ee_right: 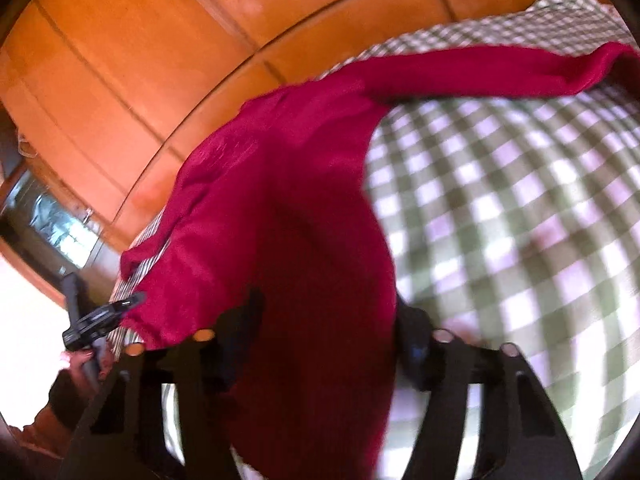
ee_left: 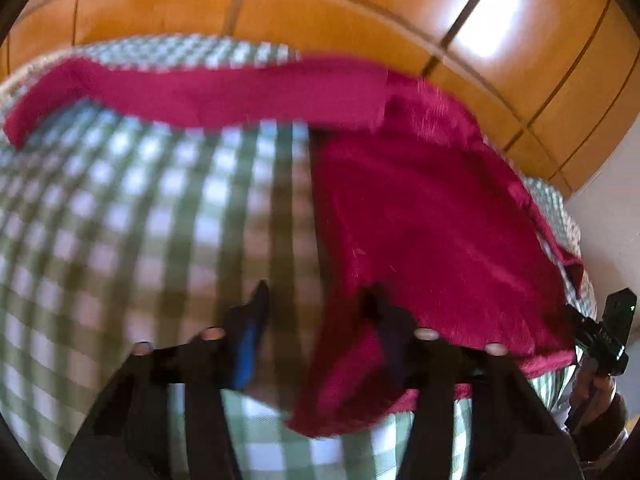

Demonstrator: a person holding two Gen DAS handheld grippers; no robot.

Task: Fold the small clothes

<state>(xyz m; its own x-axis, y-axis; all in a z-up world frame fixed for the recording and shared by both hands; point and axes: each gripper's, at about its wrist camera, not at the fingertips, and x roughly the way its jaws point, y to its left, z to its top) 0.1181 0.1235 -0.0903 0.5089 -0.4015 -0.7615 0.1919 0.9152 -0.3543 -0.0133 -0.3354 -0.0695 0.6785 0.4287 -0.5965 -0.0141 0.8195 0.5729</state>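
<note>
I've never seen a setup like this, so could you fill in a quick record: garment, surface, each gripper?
Garment: red garment, lying spread out, one sleeve stretched sideways
Surface: green-and-white checked cloth
Left gripper: at the garment's edge; grip unclear
Right gripper: fabric between its fingers; grip unclear
Picture quality: blurred
</note>
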